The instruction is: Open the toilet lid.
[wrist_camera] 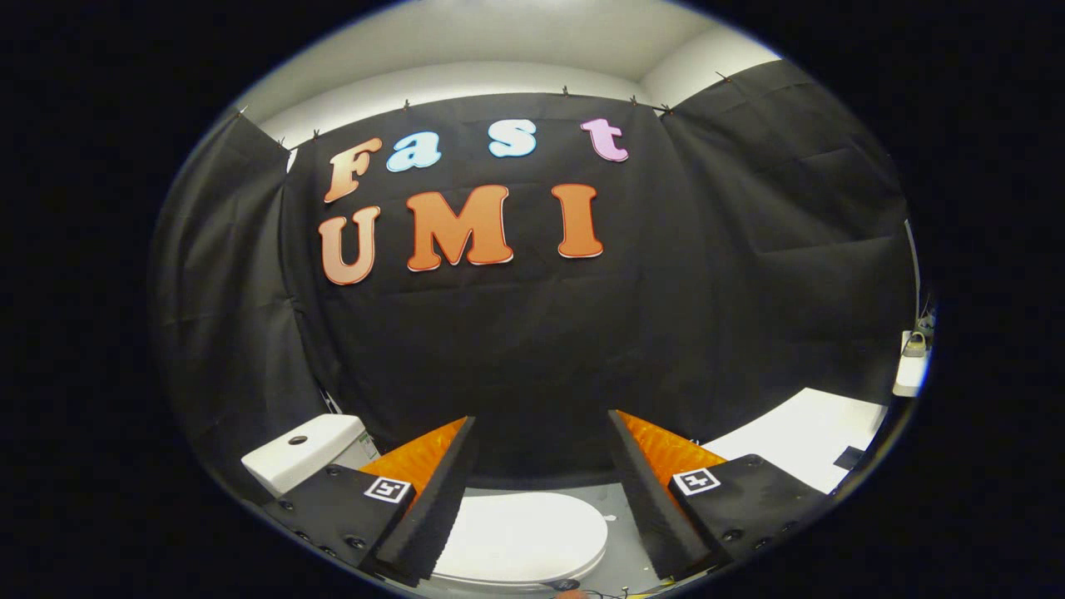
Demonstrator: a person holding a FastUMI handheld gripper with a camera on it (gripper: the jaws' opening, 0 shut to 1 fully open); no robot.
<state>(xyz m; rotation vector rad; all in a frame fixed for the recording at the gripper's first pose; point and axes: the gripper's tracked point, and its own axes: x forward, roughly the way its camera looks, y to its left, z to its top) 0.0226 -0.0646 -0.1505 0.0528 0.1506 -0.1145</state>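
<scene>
Toilet lid (520,532): down and closed on the bowl, beside the tank (304,453), below and between the fingers of the gripper (541,433), spread wide, empty; opening not yet begun.

The camera rides on the gripper (541,433) and looks forward along its two wide-apart fingers at the black cloth wall (541,349) — from high up, with the closed toilet lid (524,537) down below, near.
</scene>
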